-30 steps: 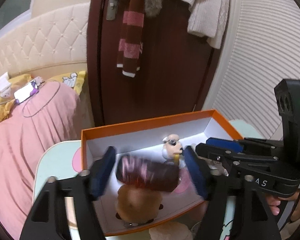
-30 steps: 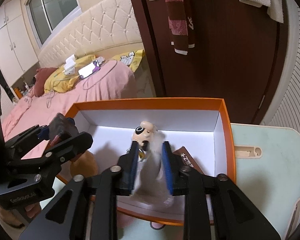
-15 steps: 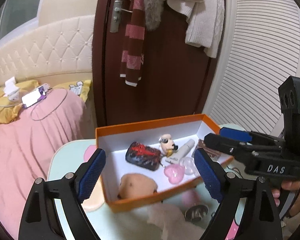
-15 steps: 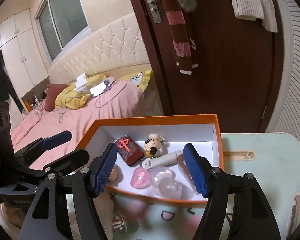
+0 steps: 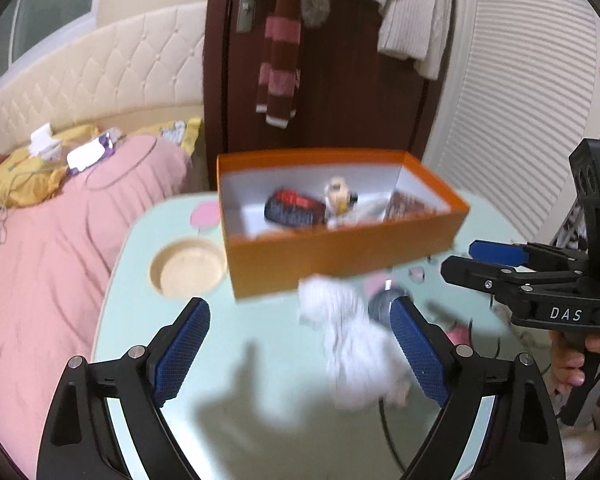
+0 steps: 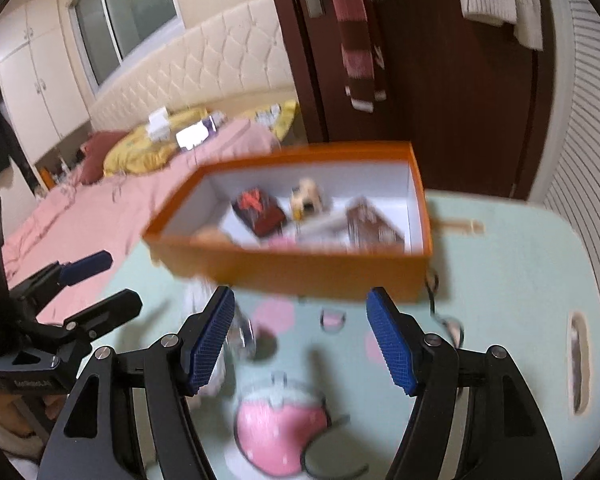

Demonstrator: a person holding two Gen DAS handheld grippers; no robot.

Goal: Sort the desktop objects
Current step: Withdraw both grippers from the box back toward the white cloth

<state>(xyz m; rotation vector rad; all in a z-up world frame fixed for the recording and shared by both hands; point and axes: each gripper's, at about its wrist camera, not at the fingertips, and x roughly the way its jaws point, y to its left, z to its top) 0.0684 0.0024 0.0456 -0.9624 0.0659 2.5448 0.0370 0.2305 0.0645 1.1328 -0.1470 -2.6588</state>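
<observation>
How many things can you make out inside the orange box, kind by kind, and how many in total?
Dark pouch with red mark: 1
Dog figurine: 1
White tube: 1
Brown patterned packet: 1
Tan soft thing, partly hidden: 1
Pink item, mostly hidden: 1
Total: 6, though the blur may hide more.

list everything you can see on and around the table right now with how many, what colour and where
box: one, orange, white inside, far part of table
table: one, pale green
dark pouch: one, red print, in box
figurine: one, cream, in box
brown packet: one, in box
white fluffy thing: one, on table before box
bed: one, pink cover, left of table
door: one, dark brown, behind box
scarf: one, striped, on door
left gripper: open, empty
right gripper: open, empty
</observation>
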